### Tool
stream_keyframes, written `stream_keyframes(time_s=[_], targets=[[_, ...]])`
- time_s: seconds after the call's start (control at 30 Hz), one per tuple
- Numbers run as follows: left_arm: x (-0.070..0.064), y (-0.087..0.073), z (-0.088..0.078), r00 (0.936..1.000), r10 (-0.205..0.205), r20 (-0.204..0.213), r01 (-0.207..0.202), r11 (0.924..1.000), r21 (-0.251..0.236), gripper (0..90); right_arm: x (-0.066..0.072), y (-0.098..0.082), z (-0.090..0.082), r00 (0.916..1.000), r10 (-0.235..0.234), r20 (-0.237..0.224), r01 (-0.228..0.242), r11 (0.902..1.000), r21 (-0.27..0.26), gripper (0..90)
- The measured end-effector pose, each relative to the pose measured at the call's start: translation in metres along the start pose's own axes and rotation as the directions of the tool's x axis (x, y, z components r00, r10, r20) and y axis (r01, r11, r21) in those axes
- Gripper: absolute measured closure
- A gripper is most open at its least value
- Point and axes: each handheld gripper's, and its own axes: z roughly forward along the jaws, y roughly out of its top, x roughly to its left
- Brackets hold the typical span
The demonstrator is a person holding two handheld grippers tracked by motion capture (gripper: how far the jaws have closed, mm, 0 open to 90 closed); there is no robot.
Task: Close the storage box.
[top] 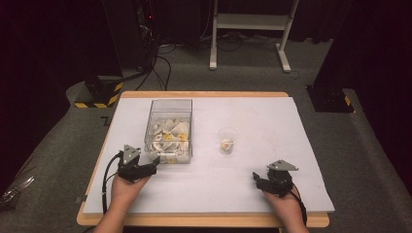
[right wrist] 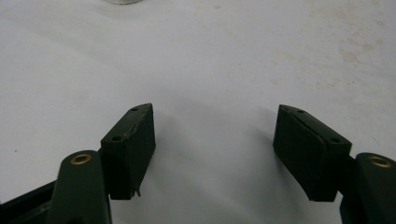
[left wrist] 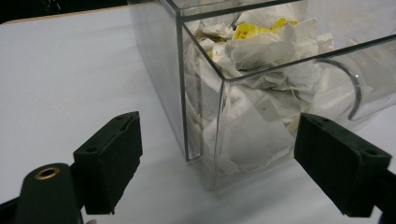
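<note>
A clear plastic box (top: 170,130) stands on the white table (top: 272,121), left of centre, filled with crumpled white and yellow paper packets (left wrist: 261,51). A small clear cup (top: 227,140) with something yellowish inside stands to the box's right. My left gripper (top: 154,164) is at the box's near left corner, open. In the left gripper view that corner (left wrist: 219,116) lies between the spread jaws of the left gripper (left wrist: 224,158), which do not touch it. My right gripper (top: 256,180) rests near the front right, and the right gripper (right wrist: 217,149) is open over bare table with nothing between its pads.
The table's wooden edge (top: 204,221) runs along the front. Beyond the table are grey carpet, a white stand's legs (top: 250,43), cables, and black bases with yellow stripes (top: 97,94). The cup's base (right wrist: 122,1) shows at the top of the right gripper view.
</note>
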Motion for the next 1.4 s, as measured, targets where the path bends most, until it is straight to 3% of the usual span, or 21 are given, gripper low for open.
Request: stream_keyframes(time_s=[0.17,0.63,0.77,1.1,1.27,1.4], targets=[[0.002,0.006,0.007,0.9999,0.005,-0.010,-0.005,1.0000,0.007,16.6,0.000,0.000,0.000,1.0000,0.000,0.000,0.000,1.0000,0.000,29.6],[0.010,0.016,0.028,0.9994,-0.030,-0.016,0.030,0.9995,0.009,17.3,0.000,0.000,0.000,1.0000,0.000,-0.001,0.000,1.0000,0.000,29.6],[0.013,0.016,0.032,0.9979,-0.062,-0.021,0.062,0.9980,0.009,18.1,0.000,0.000,0.000,1.0000,0.000,-0.001,0.000,1.0000,0.000,29.5],[0.016,0.016,0.038,0.9932,-0.108,-0.043,0.108,0.9941,0.000,19.1,0.000,0.000,0.000,1.0000,-0.001,0.000,0.001,1.0000,-0.002,29.5],[0.013,0.015,0.038,0.9935,-0.097,-0.060,0.098,0.9948,0.025,21.6,0.000,0.000,0.000,1.0000,0.000,-0.001,0.000,1.0000,0.000,29.5],[0.013,0.009,0.030,0.9952,-0.089,-0.040,0.090,0.9954,0.033,22.0,0.000,0.000,0.000,1.0000,0.000,-0.001,0.000,1.0000,0.000,29.5]])
